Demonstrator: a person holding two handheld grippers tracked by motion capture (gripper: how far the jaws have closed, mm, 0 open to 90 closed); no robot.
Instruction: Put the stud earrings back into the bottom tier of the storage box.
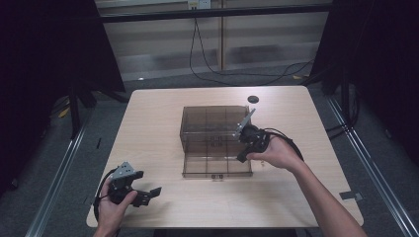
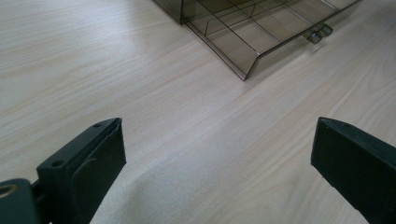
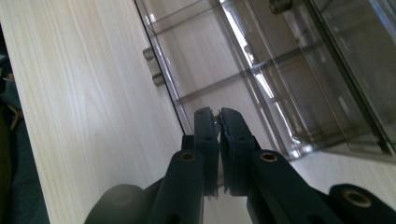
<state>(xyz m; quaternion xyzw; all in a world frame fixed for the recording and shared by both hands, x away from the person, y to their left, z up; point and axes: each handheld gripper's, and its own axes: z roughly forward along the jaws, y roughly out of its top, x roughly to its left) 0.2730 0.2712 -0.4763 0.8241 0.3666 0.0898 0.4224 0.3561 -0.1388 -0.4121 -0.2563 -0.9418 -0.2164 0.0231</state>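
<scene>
A smoky see-through compartment box [image 1: 212, 123] stands mid-table, its lid [image 1: 216, 167] folded down flat toward me. My right gripper [image 1: 241, 158] hovers at the lid's right edge, jaws shut. In the right gripper view its jaws [image 3: 218, 114] are pressed together just above the lid [image 3: 243, 70], and I see nothing between them. My left gripper [image 1: 149, 194] rests near the table's front left, well away from the box. In the left gripper view it [image 2: 219, 126] stands wide open over bare wood, with a lid corner [image 2: 261, 32] and its latch [image 2: 320, 33] ahead.
A small black round object [image 1: 253, 98] lies near the table's far edge, behind the box. The wooden table [image 1: 158, 123] has rounded corners. Cables [image 1: 207, 74] trail on the floor beyond it, and dark stands flank both sides.
</scene>
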